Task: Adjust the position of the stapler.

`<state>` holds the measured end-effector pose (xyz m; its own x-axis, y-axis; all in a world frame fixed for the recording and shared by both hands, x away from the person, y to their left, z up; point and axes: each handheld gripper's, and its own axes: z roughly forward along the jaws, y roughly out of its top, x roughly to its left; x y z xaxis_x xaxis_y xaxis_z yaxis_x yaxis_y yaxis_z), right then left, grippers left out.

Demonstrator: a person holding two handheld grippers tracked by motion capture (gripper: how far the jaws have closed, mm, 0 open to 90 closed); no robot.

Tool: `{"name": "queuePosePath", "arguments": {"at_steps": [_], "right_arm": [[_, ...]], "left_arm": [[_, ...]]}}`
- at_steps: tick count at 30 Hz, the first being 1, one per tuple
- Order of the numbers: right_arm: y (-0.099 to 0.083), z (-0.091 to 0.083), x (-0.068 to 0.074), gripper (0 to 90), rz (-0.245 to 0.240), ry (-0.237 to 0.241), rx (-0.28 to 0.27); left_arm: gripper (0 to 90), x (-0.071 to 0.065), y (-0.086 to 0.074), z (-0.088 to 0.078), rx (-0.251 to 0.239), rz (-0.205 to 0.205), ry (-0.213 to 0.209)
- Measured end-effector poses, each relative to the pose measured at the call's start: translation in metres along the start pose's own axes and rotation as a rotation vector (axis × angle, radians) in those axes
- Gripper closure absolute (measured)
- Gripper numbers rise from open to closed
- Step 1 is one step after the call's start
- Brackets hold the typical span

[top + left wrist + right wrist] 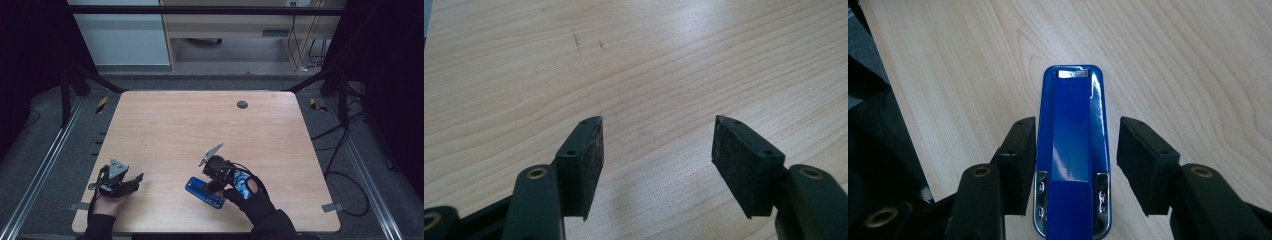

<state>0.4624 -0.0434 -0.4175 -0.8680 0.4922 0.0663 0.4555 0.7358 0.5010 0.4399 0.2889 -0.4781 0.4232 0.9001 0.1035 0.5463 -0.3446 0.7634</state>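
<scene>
- The blue stapler (204, 192) lay flat on the wooden table (165, 125), near the person's edge and a little right of the middle.
- The right gripper (1075, 150) straddled the stapler's rear half; one pad sat at or almost on its left side, while a clear gap remained on the other.
- Its jaws were therefore spread, with the stapler between them but not yet pinched.
- The left gripper (656, 152) rested well apart at the near left, jaws spread over bare wood, holding nothing.
- By these pictures, the reach looked done and the grasp was only beginning; closing on the stapler, lifting it and any placing were still left.
- The stapler's glossy sides could slip if the pinch landed off-centre.
</scene>
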Motion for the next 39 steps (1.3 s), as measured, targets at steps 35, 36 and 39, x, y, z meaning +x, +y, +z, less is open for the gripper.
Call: {"name": "queuePosePath", "arguments": {"at_steps": [35, 36, 39], "right_arm": [[-0.001, 0.039, -0.004, 61.8, -0.022, 0.035, 0.174], [-0.001, 0.039, -0.004, 62.3, -0.032, 0.031, 0.174], [0.000, 0.039, -0.002, 63.1, -0.036, 0.021, 0.179]], "left_arm": [[37.1, 0.000, 0.000, 0.002, 0.018, 0.007, -0.012], [37.1, -0.001, 0.000, 0.002, 0.018, 0.007, -0.012], [37.1, -0.001, 0.000, 0.002, 0.019, 0.008, -0.013]]}}
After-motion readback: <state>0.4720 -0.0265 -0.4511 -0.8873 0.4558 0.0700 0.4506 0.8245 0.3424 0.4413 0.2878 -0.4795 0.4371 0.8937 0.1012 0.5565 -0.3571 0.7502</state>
